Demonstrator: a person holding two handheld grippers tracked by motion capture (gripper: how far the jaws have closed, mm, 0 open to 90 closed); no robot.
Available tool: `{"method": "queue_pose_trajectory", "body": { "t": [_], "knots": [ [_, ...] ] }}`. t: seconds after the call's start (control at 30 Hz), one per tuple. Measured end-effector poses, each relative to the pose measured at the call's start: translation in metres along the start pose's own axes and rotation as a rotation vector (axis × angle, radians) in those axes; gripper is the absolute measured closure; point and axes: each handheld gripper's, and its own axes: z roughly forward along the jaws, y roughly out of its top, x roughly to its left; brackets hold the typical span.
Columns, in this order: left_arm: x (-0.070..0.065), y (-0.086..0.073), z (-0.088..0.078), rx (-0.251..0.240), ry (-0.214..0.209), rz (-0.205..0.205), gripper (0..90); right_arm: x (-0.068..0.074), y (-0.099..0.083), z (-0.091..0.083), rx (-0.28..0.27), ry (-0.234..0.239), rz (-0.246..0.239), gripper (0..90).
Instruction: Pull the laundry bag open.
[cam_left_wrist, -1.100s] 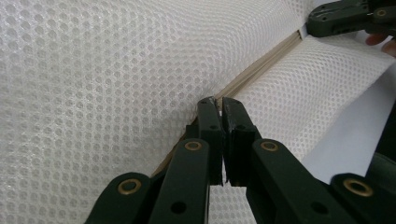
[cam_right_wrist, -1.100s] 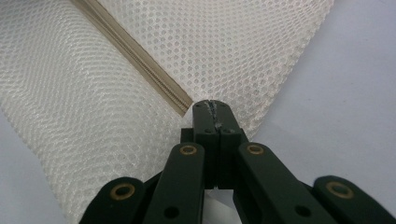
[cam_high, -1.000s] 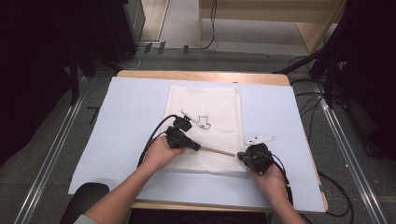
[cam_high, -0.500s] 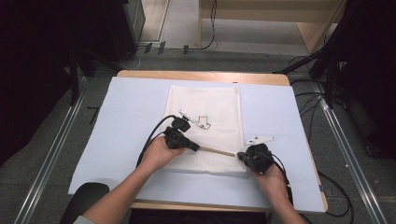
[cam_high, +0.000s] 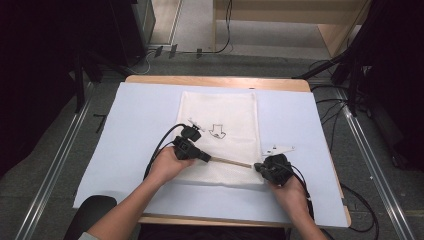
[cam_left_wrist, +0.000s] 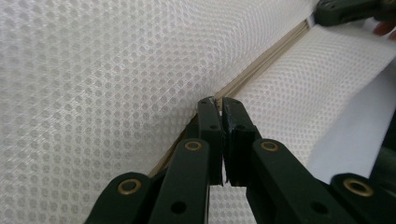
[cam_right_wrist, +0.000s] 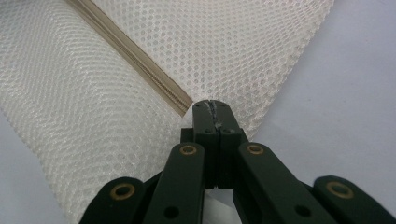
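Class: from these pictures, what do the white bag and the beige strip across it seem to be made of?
White bag: apparently soft synthetic mesh, matte, with small regular holes throughout. Beige strip: probably a plastic coil zipper, judging by its fine ribbed lines; this is uncertain.

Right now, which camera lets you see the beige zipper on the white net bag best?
The left gripper view: the zipper runs long and sharp across the mesh bag, from the left gripper to the right gripper. The right gripper view shows a shorter stretch; the high view shows a thin line.
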Motion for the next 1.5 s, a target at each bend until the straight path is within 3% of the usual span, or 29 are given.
{"method": "queue_pose_trajectory", "body": {
  "t": [0.2,0.27,0.37,0.4,0.47,0.5,0.57,0.73,0.77,0.87,1.03,1.13,1.17,1.23,1.43,1.5],
  "knots": [
    [0.000,-0.002,-0.002,0.006,0.027,-0.003,89.1,0.000,0.000,0.000,0.003,0.001,-0.002,90.0],
    [0.002,-0.003,-0.004,-0.002,0.005,-0.007,89.1,0.000,0.000,0.000,0.002,0.004,0.000,90.0],
    [0.000,-0.003,-0.004,-0.005,0.006,-0.007,89.1,-0.001,0.000,0.000,0.003,0.006,-0.003,90.0],
    [0.001,-0.004,-0.005,0.000,0.029,-0.005,89.1,-0.001,0.000,0.000,0.001,0.006,-0.003,90.0],
    [0.005,-0.004,-0.007,-0.004,0.014,-0.023,89.1,0.000,0.000,0.000,0.002,0.003,-0.004,90.0],
    [0.006,-0.005,-0.009,-0.006,0.038,-0.018,89.1,0.000,0.000,0.000,0.002,0.002,-0.005,90.0],
    [0.009,-0.006,-0.013,-0.017,-0.003,-0.033,89.1,0.000,0.000,0.000,0.001,0.001,-0.005,90.0],
    [0.007,-0.007,-0.013,-0.010,0.009,-0.025,89.1,0.000,0.000,0.000,0.002,0.002,-0.006,90.0],
    [0.007,-0.008,-0.013,-0.001,0.028,-0.016,89.2,0.000,0.000,0.000,0.001,0.001,-0.003,90.0],
    [0.010,-0.011,-0.017,-0.014,0.025,-0.032,89.1,0.000,0.000,0.000,0.000,-0.001,-0.005,90.0],
    [0.008,-0.013,-0.021,-0.026,0.036,-0.019,89.1,0.000,0.000,0.000,0.000,0.001,-0.006,90.0],
    [0.011,-0.014,-0.023,-0.035,0.053,-0.031,89.1,0.000,0.000,0.000,0.000,0.001,-0.006,90.0],
    [0.012,-0.014,-0.024,-0.040,0.040,-0.043,89.0,0.000,0.000,0.000,0.000,0.001,-0.007,90.0],
    [0.015,-0.014,-0.023,-0.039,0.014,-0.061,89.1,0.000,0.000,0.000,0.002,0.000,-0.007,90.0],
    [0.011,-0.014,-0.014,-0.033,0.030,-0.054,89.0,0.001,0.001,0.000,0.008,-0.010,-0.010,90.0],
    [0.011,-0.015,-0.012,-0.043,0.029,-0.069,89.0,0.001,0.001,0.000,0.009,-0.013,-0.012,90.0]
  ]
}}
